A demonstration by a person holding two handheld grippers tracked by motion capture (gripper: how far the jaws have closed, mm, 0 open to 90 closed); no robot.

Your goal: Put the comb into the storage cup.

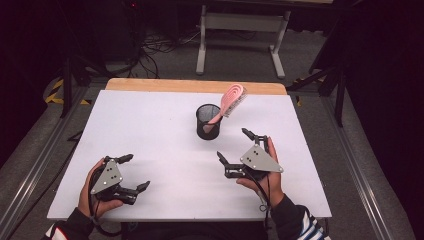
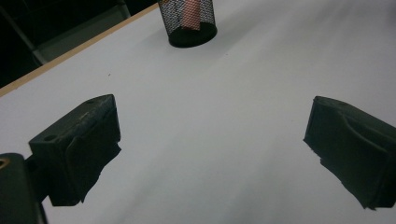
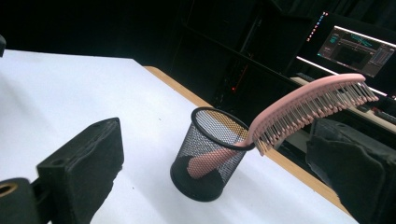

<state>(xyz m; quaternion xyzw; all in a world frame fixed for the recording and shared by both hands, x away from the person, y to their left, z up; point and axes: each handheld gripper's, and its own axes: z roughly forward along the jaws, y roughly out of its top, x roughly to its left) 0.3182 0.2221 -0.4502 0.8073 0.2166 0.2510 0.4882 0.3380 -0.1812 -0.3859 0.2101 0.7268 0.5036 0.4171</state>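
The white desk (image 1: 150, 125) lies mostly bare, with a wood strip along its far edge. Toward the far middle stands a black mesh cup (image 1: 208, 121), well clear of every edge. A pink brush (image 1: 230, 101) sits handle-down in the cup, its head leaning out over the rim to the right. The right tongs (image 1: 233, 145) hover just short of the cup, jaws spread and gripping nothing. The left tongs (image 1: 137, 171) hang near the front edge, likewise spread wide, with open desk ahead.
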